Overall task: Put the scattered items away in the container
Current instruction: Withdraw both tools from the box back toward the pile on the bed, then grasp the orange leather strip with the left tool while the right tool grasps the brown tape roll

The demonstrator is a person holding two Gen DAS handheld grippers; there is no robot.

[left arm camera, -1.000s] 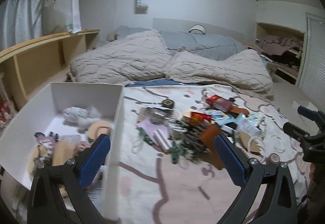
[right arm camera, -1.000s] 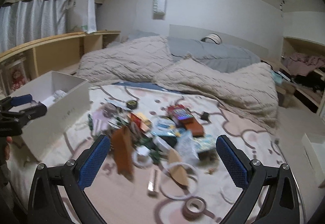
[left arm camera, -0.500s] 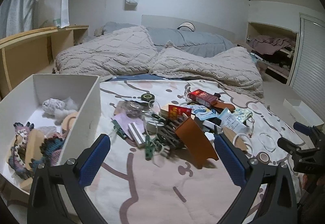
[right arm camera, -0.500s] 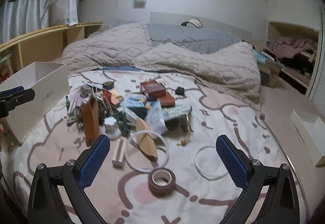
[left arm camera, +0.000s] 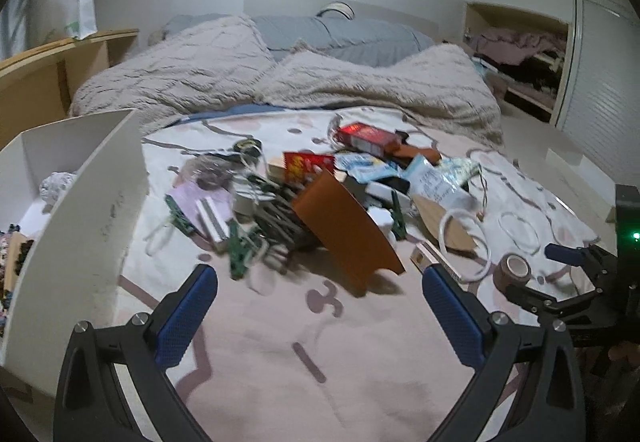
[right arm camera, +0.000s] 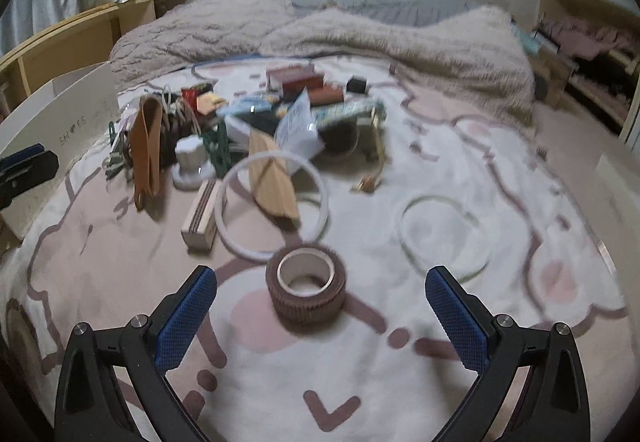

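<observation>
1. Left wrist view, far left of the frame: an open white box (left arm camera: 100, 197), the container, stands on a pink patterned blanket (left arm camera: 280, 342). Soft, colourful items lie inside it, partly hidden by its near wall.
2. Lower centre: the left gripper (left arm camera: 318, 316) has its blue-padded fingers spread wide, holding nothing, above bare blanket.
3. Middle of the frame: a jumbled pile with an orange-brown card (left arm camera: 344, 230) leaning up at the front, green clips (left arm camera: 240, 250) to its left, and a red box (left arm camera: 366, 135) behind.
4. Right side: a white ring (left arm camera: 466, 242), then a brown tape roll (left arm camera: 516, 268) just beside the tip of the right gripper (left arm camera: 560, 274) at the right edge.
5. Right wrist view, left edge: the white box (right arm camera: 52, 129) with the other gripper's tip in front of it.
6. Centre left: the orange-brown card (right arm camera: 146, 149) seen edge-on, a striped block (right arm camera: 202, 211), and a white ring (right arm camera: 274, 207) around a pale wooden piece (right arm camera: 272, 177).
7. Lower centre: the brown tape roll (right arm camera: 306, 288) lies flat, hole upward, between the right gripper's (right arm camera: 320, 316) widely spread, empty fingers, touching neither.
8. Right of centre: a second white ring (right arm camera: 444, 236) lies alone.
</observation>
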